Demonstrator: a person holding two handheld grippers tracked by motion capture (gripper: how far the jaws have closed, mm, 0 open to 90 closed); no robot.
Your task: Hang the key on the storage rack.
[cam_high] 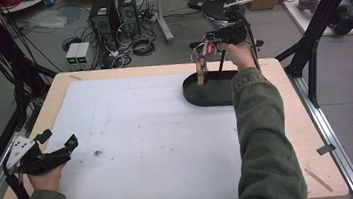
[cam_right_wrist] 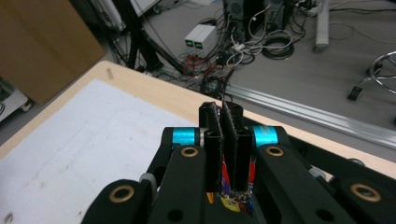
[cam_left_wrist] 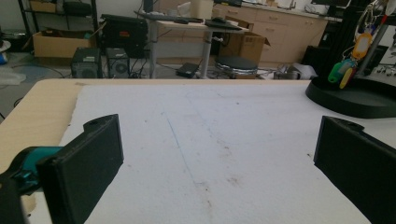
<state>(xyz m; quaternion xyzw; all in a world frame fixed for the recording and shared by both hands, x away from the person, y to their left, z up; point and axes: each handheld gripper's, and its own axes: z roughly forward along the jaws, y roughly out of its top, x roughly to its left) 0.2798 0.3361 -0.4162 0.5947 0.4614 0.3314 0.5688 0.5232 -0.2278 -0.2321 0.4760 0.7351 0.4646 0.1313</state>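
Note:
A bunch of coloured key tags (cam_high: 201, 67) hangs over a black oval stand base (cam_high: 211, 91) at the far right of the white sheet. My right gripper (cam_high: 211, 42) is raised above the base, shut on the top of the bunch. In the right gripper view the jaws of the right gripper (cam_right_wrist: 224, 122) are pressed together, with bits of coloured tag (cam_right_wrist: 232, 198) showing beneath them. My left gripper (cam_high: 59, 147) rests low at the near left, open and holding nothing. The left gripper view has the left gripper (cam_left_wrist: 210, 163) wide open toward the key tags (cam_left_wrist: 346, 71) and base (cam_left_wrist: 355, 100).
A white sheet (cam_high: 143, 133) covers most of the wooden table (cam_high: 304, 130). A thin black post (cam_high: 221, 60) rises from the base beside the tags. Behind the far edge, computers and cables (cam_high: 116, 26) sit on the floor. Black frame struts (cam_high: 317, 23) stand at the right.

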